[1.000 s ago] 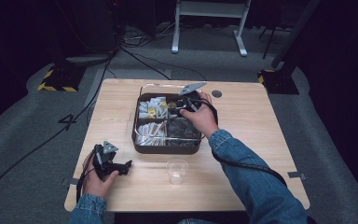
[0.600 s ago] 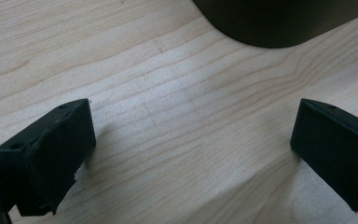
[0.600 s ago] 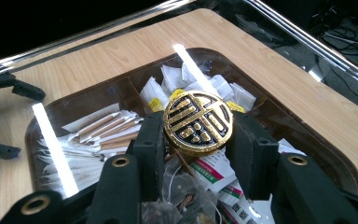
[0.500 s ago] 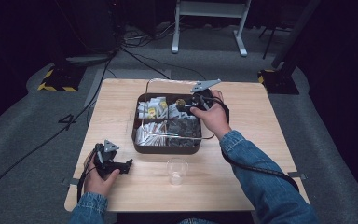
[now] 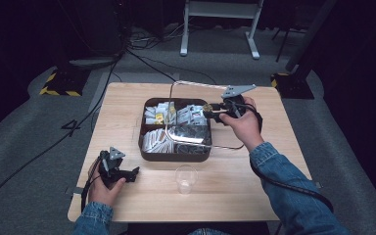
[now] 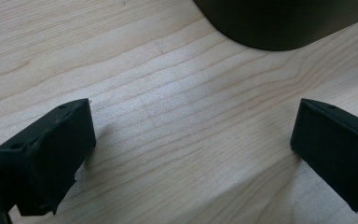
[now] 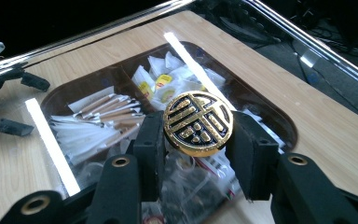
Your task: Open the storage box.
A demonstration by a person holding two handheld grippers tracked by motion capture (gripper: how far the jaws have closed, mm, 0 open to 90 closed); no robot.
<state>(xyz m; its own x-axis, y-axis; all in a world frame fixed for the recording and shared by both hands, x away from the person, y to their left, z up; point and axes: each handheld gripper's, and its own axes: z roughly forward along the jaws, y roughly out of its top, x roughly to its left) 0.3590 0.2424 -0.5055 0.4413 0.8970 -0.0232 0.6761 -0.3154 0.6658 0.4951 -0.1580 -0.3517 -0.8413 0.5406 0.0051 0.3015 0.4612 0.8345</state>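
Observation:
A dark, rounded-square box (image 5: 176,155) with compartments of sachets and wrapped sticks stands mid-table. Its clear lid (image 5: 168,128), edged in chrome, hangs tilted over the box's right side. My right gripper (image 5: 214,110) is shut on the lid's round gold-and-black knob (image 5: 208,108). In the right gripper view the knob (image 7: 198,122) sits squeezed between both black pads (image 7: 151,140), with the open box (image 7: 60,95) seen through the glass. My left gripper (image 5: 127,174) rests on the table at the front left, open. Its jaws in the left gripper view stand wide over bare wood (image 6: 191,144), near a corner of the box (image 6: 279,23).
A clear plastic cup (image 5: 186,179) stands upright in front of the box. The wooden table (image 5: 122,105) ends near my left hand at its front left corner. Cables trail over the grey floor (image 5: 39,147) to the left. A white stand (image 5: 220,24) is behind the table.
My right hand has carried the knob and lid up and to the right, so the lid now hangs tilted off the box's right half. The left gripper has stayed put.

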